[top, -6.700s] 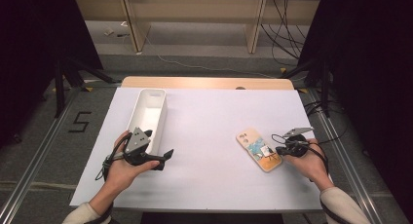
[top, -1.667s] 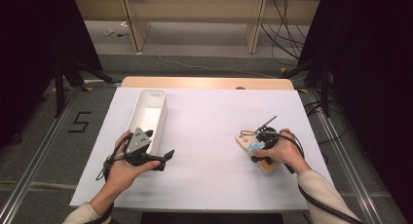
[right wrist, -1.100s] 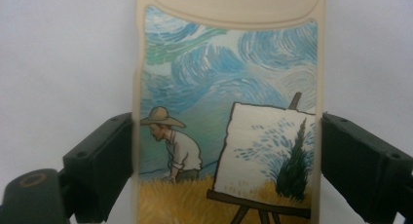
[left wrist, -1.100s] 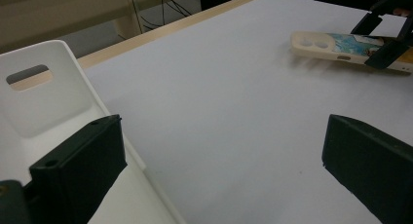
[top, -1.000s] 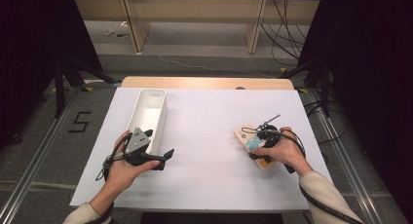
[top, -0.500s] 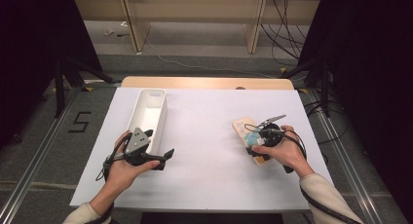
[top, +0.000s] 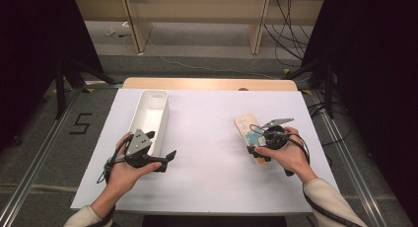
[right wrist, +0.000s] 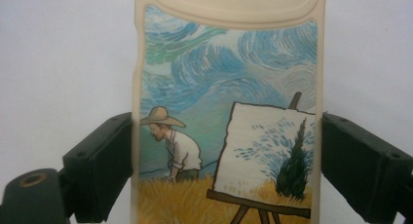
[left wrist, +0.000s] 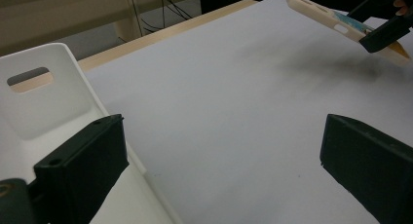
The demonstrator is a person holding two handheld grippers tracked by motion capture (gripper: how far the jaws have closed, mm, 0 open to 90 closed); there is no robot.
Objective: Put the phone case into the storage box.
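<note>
A cream phone case (top: 245,124) printed with a painter at an easel is clamped across its width by my right gripper (top: 257,144), at the table's right side. In the right gripper view both jaws press on the long edges of the case (right wrist: 229,87). In the left gripper view the case (left wrist: 331,19) hangs tilted above the white table sheet (left wrist: 234,102), its shadow below it. My left gripper (top: 160,146) rests at the left, open with nothing between its jaws, one jaw beside the white bin (top: 136,119).
The long white bin (left wrist: 44,102) has a handle slot in its far end wall and nothing visible inside. The white sheet (top: 207,118) covers the table, with a strip of wooden edge (top: 207,84) at the back. Dark frames and cables stand beyond.
My right gripper, with the phone case in it, has shifted slightly toward the far left and the case has come up off the sheet. The left hand has stayed still.
</note>
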